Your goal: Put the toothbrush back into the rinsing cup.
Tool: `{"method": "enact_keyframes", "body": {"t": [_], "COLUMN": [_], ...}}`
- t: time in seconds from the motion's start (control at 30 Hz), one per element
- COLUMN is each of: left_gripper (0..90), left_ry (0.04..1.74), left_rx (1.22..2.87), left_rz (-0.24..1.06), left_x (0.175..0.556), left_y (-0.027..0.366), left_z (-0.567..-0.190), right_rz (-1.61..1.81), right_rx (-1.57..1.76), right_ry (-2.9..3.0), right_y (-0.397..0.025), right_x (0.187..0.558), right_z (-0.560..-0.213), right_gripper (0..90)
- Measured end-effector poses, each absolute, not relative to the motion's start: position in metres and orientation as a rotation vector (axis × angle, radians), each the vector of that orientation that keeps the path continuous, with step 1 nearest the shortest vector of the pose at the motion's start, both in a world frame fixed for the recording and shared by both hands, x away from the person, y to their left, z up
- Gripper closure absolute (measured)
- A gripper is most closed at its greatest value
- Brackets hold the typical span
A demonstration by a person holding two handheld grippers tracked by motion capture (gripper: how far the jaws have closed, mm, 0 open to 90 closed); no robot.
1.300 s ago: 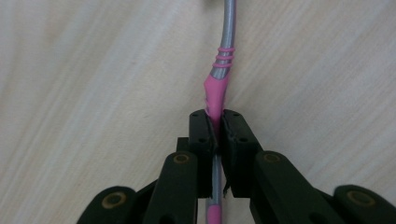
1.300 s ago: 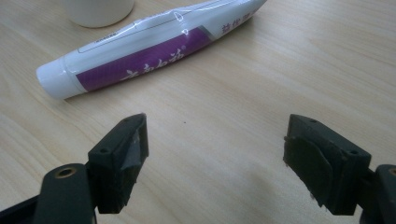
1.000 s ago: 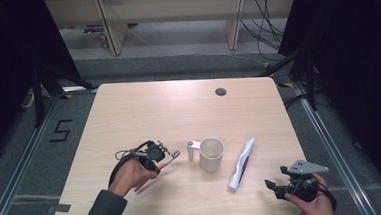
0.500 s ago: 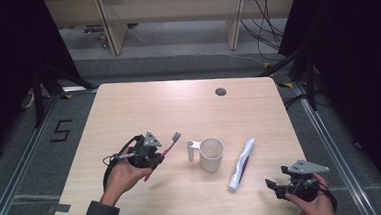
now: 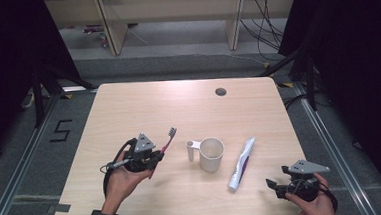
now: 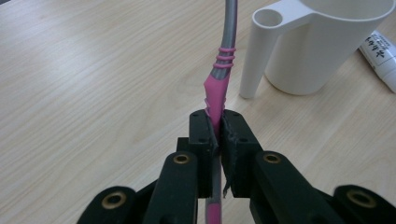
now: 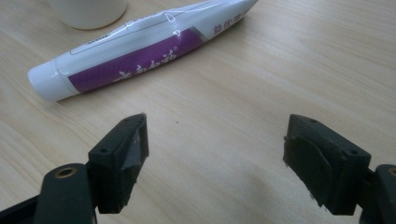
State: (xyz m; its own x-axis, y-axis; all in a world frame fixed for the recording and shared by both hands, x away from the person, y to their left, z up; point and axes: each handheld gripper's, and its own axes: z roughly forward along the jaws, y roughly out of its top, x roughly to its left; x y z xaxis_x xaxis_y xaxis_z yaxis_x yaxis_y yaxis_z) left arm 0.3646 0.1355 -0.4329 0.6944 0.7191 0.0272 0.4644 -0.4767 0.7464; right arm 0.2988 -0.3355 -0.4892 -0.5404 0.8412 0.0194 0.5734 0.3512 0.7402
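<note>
Right now your left gripper (image 6: pixel 215 135) is clamped on the pink-and-grey toothbrush (image 6: pixel 224 56), low on its handle, with most of the shaft and the bristle head (image 5: pixel 171 132) sticking out past the jaws, above the table (image 5: pixel 143 105) and angled up and away from you. That long overhang is the main risk: the pads bite a narrow, tapered piece of handle, so the brush can pivot or slide in the grip if the head bumps anything.

The white cup (image 5: pixel 211 154) stands just to the right of the brush, its hollow handle post (image 6: pixel 259 51) nearest to it. If you mean to put the brush in the cup, a low swing could knock the rim or the post and tip or shove the cup; it looks light and empty. Lift the head clear above the rim first.

Your right gripper (image 7: pixel 215 163) hovers with its jaws spread wide and empty over bare wood at the near right corner. The toothpaste tube (image 7: pixel 140 46) lies just beyond it, cap end toward you, between the cup and that gripper. Close on the tube's soft body and you may squeeze paste toward the cap, or it may slip.
</note>
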Motion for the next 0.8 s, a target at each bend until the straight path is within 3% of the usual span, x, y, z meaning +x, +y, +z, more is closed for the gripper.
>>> {"method": "enact_keyframes", "body": {"t": [0.8], "left_gripper": [83.0], "left_ry": [0.923], "left_rx": [1.857], "left_rz": [0.542], "left_x": [0.365], "left_y": [0.133], "left_z": [-0.417], "right_rz": [1.018], "right_rx": [1.245], "right_ry": [2.252], "right_y": [-0.335], "right_x": [0.299], "right_z": [-0.489], "right_gripper": [22.9]}}
